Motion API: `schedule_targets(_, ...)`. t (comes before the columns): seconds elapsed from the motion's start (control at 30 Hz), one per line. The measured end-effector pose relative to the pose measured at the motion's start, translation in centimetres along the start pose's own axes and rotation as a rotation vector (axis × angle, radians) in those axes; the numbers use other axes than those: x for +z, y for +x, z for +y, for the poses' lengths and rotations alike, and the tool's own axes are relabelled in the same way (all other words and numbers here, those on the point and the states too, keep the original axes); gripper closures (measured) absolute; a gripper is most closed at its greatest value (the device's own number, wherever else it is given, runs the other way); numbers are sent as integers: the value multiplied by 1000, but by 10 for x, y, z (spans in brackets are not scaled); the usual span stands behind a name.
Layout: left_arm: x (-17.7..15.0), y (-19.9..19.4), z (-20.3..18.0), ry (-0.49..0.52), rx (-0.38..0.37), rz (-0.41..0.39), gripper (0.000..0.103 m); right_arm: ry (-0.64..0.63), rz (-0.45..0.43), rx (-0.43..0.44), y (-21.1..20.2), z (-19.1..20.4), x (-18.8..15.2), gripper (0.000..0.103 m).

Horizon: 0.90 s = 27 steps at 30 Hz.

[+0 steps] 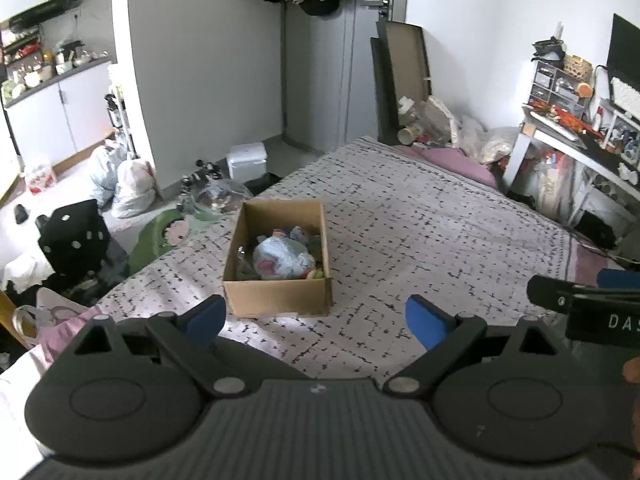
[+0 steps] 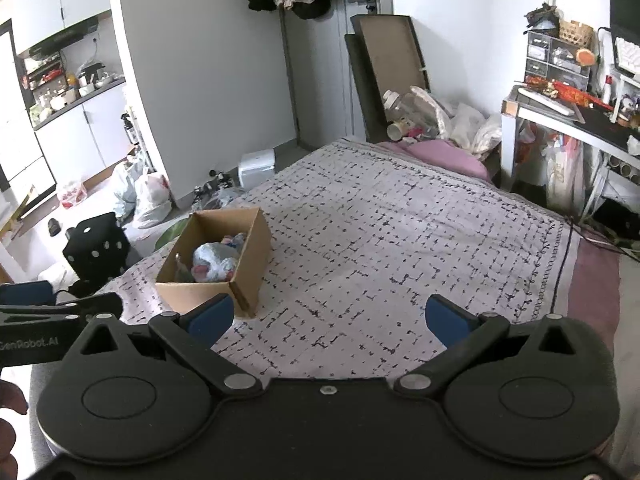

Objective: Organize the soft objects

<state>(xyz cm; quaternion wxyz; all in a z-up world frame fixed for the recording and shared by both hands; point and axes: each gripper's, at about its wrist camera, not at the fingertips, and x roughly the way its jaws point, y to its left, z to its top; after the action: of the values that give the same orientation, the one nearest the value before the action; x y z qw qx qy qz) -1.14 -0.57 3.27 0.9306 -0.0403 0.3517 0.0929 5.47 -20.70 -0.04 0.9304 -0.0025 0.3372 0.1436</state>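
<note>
Bed (image 1: 420,216): we see a wide bed under a pale cover printed with broken dark grid lines; most of the cover is bare.
Cardboard box (image 1: 276,300): we find it standing open-topped on the cover, near the bed's left edge and towards the near end.
Box contents: we make out a pale blue soft toy (image 1: 282,260) with pink patches, lying among other soft items too small to tell apart.
Pink pillow (image 1: 460,162): we note it lying at the bed's far right corner, against the far edge.
Right edge: we see a pink strip (image 2: 596,280) of under-layer showing beside the cover's border.
</note>
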Motion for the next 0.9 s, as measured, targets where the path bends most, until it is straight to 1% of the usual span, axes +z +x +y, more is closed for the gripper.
schedule_targets(0.17,-4,1,-6,6,-12,10,7,17,15,12,2,-4,-3,0)
schedule_targets(0.4,-5,3,-9,2,-28,22,7,15,19,1,1,-8,-7,0)
schedule_targets(0.9,-3,-1,-7,-13,-30,20,7,-1,19,0,0,-5,-6,0)
